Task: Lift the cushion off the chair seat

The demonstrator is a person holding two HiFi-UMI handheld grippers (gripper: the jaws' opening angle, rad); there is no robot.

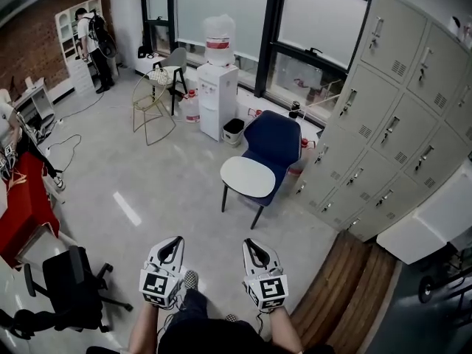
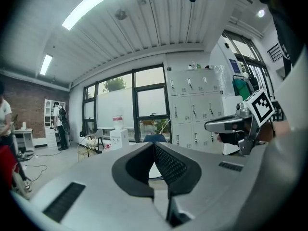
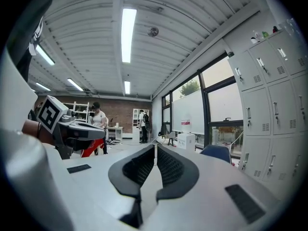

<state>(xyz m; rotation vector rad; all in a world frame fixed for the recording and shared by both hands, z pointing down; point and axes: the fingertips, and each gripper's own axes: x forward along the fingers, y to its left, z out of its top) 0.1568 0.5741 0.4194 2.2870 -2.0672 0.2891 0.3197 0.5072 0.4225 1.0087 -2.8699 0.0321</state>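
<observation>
Two empty, closed grippers: left gripper (image 1: 171, 246), right gripper (image 1: 255, 248), well apart from the chair (image 1: 276, 140). We judge approach; next, open around cushion (image 1: 248, 176) edge.

Head view: steeply down from above, chair (image 1: 269, 150) well ahead. Gripper views: low, level, facing windows (image 2: 130, 102); all share lockers (image 2: 192, 112).

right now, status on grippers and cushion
Left gripper and right gripper shut, empty, short of the chair. Cushion flat on the seat, untouched. Nothing in the path.
</observation>
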